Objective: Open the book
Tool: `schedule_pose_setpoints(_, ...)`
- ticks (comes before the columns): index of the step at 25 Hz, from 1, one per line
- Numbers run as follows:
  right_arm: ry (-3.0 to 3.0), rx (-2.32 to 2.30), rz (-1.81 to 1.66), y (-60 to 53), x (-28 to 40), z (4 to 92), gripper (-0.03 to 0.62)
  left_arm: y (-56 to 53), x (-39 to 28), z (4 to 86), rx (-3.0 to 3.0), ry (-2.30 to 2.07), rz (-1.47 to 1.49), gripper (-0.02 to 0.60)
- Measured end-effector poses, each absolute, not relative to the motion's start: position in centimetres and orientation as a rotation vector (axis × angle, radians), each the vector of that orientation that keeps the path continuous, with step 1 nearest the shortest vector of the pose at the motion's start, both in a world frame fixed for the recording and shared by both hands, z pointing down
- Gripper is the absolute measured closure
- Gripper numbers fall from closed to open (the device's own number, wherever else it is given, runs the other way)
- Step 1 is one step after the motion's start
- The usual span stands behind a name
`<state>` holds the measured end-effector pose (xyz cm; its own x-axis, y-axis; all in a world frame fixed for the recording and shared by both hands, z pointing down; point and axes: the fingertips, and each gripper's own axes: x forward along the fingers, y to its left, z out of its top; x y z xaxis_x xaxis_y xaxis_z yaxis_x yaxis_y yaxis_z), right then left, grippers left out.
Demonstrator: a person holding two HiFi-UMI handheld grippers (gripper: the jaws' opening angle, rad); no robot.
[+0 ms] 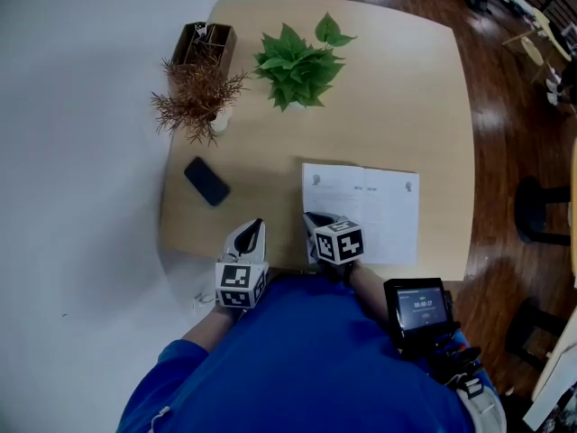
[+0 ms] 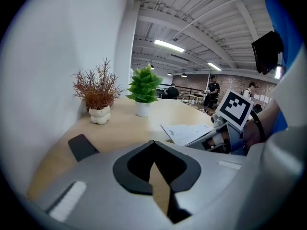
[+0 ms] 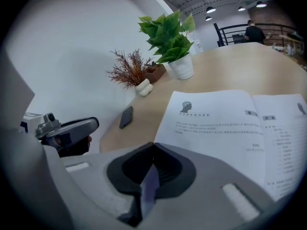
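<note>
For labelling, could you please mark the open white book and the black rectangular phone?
Open white book (image 1: 365, 207): head view, middle, by the spine.
Black rectangular phone (image 1: 206, 180): head view, centre of its face.

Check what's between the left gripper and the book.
The right gripper sits at the near left corner of the book, between it and the left gripper; the rest is bare table. Clearest in the head view; the left gripper view agrees.

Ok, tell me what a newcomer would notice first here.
The white book lying open near the front edge of the table draws the eye first. Next come the leafy green plant and the reddish dried plant at the far side, then the left gripper and right gripper, both shut, at the near edge.
</note>
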<state>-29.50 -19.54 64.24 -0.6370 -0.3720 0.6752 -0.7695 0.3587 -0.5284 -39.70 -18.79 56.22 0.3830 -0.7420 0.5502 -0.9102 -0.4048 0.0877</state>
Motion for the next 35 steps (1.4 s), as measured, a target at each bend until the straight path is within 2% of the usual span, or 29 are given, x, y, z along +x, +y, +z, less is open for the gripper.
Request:
schedule_pose_setpoints(16,-2.029,1.041,1.15,-19.8,-30.7,68.0,0.586,-18.9,-42.1,57.0,2.255,-1.428,0.609,0.575)
schedule_pose_setpoints(35,-1.996,1.009,1.06,-19.9,-31.5,68.6,0.53,-19.3,-43.0,56.9,2.245,-1.441,0.6,0.575)
